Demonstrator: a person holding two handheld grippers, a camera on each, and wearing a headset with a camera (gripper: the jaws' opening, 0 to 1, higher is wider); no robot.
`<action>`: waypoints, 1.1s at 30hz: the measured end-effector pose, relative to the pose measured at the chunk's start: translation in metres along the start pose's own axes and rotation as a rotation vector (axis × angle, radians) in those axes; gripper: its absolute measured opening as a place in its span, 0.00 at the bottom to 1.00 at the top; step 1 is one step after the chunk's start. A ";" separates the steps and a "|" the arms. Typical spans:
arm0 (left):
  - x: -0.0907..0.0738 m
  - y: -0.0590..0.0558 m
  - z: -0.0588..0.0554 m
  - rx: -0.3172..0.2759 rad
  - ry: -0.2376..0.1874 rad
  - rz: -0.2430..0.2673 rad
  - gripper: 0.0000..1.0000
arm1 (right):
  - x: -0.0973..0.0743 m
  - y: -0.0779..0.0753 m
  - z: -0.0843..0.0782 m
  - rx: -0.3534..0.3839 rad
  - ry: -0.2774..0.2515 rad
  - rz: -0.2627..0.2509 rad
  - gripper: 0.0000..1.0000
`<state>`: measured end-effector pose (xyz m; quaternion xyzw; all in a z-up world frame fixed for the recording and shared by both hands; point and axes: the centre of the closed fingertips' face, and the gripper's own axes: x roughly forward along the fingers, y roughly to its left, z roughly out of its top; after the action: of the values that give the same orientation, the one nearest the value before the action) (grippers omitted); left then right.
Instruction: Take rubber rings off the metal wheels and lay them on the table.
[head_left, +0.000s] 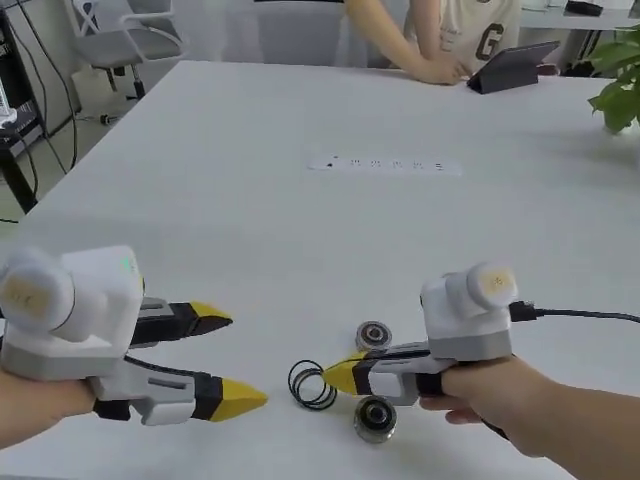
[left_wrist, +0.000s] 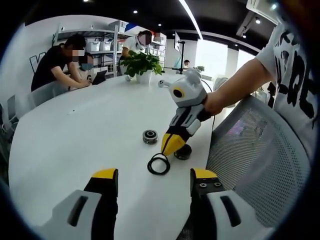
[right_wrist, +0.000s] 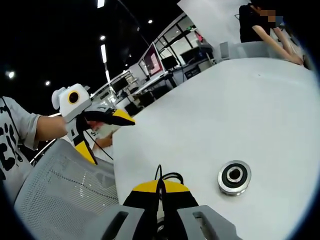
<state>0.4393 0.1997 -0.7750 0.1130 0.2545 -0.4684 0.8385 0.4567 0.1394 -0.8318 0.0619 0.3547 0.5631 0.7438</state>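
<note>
Black rubber rings (head_left: 312, 385) lie flat on the white table (head_left: 300, 230) between two metal wheels (head_left: 373, 335), one beyond them and one (head_left: 375, 418) nearer. The right gripper (head_left: 338, 375) has its jaws pressed together on the rings' edge. The left gripper (head_left: 232, 358) hovers nearby, jaws wide. At the far edge, a person (head_left: 440, 40) leans beside a tablet (head_left: 515, 65) and a plant (head_left: 620, 85).

Right claw (left_wrist: 167, 149) tip sits at rubber rings (left_wrist: 158, 164) (wheel (left_wrist: 150, 136) behind).
</note>
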 end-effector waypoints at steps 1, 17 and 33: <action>0.000 0.000 0.000 0.000 0.001 0.000 0.56 | 0.000 -0.001 -0.001 0.003 0.003 -0.003 0.00; 0.001 -0.002 -0.002 -0.008 0.005 -0.001 0.56 | -0.005 -0.010 -0.006 -0.028 0.028 -0.062 0.10; 0.005 -0.004 0.011 0.005 -0.012 -0.009 0.56 | -0.041 -0.011 0.024 -0.109 -0.065 -0.117 0.20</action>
<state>0.4416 0.1889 -0.7678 0.1114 0.2487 -0.4735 0.8376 0.4756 0.1067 -0.8006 0.0188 0.3025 0.5348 0.7887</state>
